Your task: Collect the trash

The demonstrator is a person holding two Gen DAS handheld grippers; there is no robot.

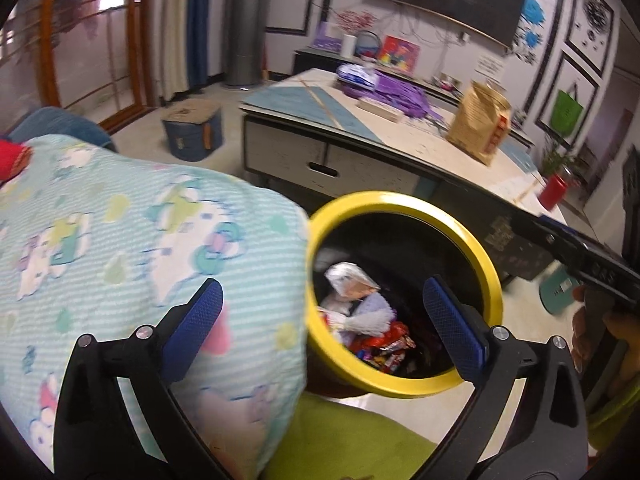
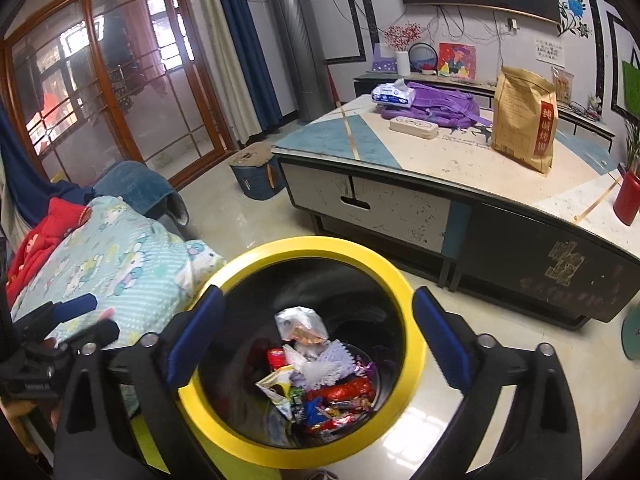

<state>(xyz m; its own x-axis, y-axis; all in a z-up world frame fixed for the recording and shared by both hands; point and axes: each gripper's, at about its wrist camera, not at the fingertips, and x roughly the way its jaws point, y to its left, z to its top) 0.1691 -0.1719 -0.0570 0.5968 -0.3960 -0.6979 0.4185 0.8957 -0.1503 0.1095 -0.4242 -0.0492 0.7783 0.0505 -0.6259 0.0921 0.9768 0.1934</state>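
Right wrist view: my right gripper (image 2: 316, 336) spread wide, empty, above yellow-rimmed bin (image 2: 404, 280), wrappers (image 2: 320, 384) lying inside, so dropped, I judge; left gripper (image 1: 320, 324) likewise agape beside quilt (image 1: 120, 220)

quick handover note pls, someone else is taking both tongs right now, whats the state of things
Left tongs: open, nothing between the pads, beside the patterned blanket and aimed toward the bin.
Right tongs: open and empty, over the mouth of the yellow-rimmed bin.
Trash: wrappers, a clear plastic bag and a pale purple scrap lie inside the bin.
Done: that trash is in the bin; neither tongs holds anything.
Left: no loose trash shows on the floor in these views. The table holds a brown paper bag, a tissue pack and purple cloth; whether any is trash is unclear, so check around.
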